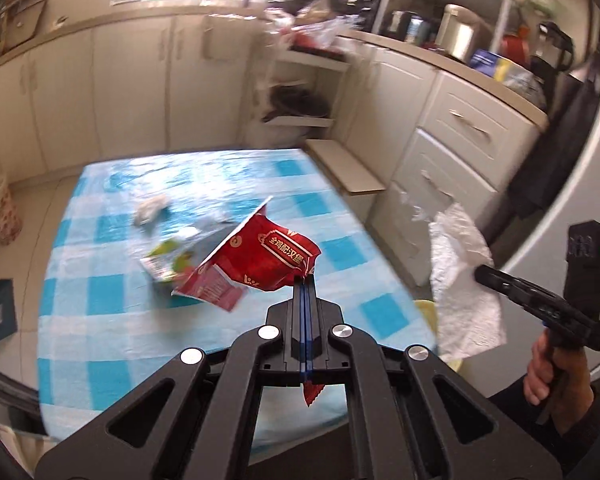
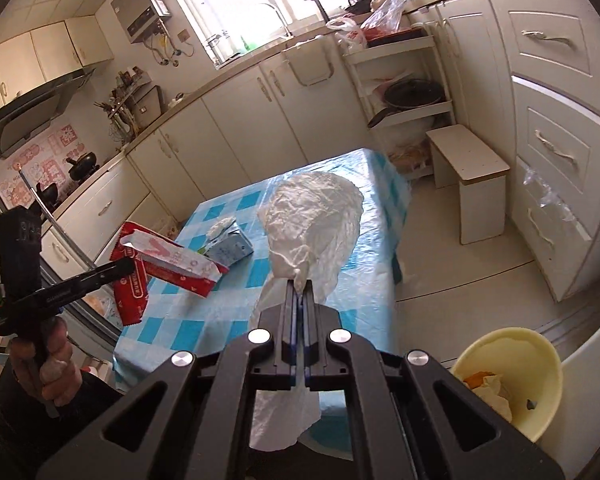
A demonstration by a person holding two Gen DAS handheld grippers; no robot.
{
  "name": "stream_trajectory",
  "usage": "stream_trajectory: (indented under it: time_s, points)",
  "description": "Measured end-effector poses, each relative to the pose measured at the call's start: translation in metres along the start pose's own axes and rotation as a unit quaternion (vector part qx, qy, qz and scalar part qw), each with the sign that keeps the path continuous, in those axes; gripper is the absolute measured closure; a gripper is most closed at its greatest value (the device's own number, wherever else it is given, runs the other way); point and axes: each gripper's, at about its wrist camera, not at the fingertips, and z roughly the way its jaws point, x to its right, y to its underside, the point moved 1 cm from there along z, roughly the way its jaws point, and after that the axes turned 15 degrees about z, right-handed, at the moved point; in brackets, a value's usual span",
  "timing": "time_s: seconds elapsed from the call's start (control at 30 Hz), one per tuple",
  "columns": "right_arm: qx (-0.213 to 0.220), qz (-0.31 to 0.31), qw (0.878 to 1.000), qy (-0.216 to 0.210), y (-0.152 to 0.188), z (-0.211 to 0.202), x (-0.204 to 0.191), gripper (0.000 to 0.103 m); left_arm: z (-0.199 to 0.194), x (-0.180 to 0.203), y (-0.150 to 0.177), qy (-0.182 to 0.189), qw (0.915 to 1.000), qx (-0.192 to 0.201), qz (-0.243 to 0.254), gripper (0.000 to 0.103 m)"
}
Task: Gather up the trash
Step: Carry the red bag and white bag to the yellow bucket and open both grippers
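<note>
Red wrapper (image 1: 256, 264) clenched in my left gripper (image 1: 304, 280), long axis slanting up-left; right gripper (image 2: 299, 292) pinches white tissue (image 2: 316, 216), draped lengthwise ahead.

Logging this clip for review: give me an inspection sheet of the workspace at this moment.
Surface: table under blue-checked cloth.
Job's things: red wrapper and white tissue held up; crumpled tissue and small carton on the cloth; yellow bin holding scraps.
Clutter: nothing seen beyond the trash.
Grippers: left gripper shut on wrapper; right gripper shut on tissue.
Cables: nothing seen.
Surroundings: white cabinets, stool.
</note>
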Motion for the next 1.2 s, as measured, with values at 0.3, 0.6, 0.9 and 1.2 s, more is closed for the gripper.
stream_trajectory:
  time_s: [0.3, 0.6, 0.9, 1.2]
  points:
    - [0.024, 0.063, 0.993, 0.096, -0.002, -0.038, 0.083, 0.100, 0.026, 0.125, -0.040, 0.094, 0.9928, 0.013, 0.073, 0.103]
    - [-0.038, 0.182, 0.967, 0.177, 0.010, -0.022, 0.175, 0.100, 0.082, 0.229, -0.054, 0.165, 0.9802, -0.013, 0.110, 0.103]
    - [-0.079, 0.237, 0.947, 0.200, 0.019, -0.004, 0.216, 0.093, 0.152, 0.280, -0.031, 0.201, 0.9724, -0.067, 0.098, 0.103]
    - [-0.037, 0.251, 0.937, 0.240, 0.018, -0.025, 0.228, 0.055, 0.227, 0.300, 0.009, 0.183, 0.9697, -0.142, 0.078, 0.102]
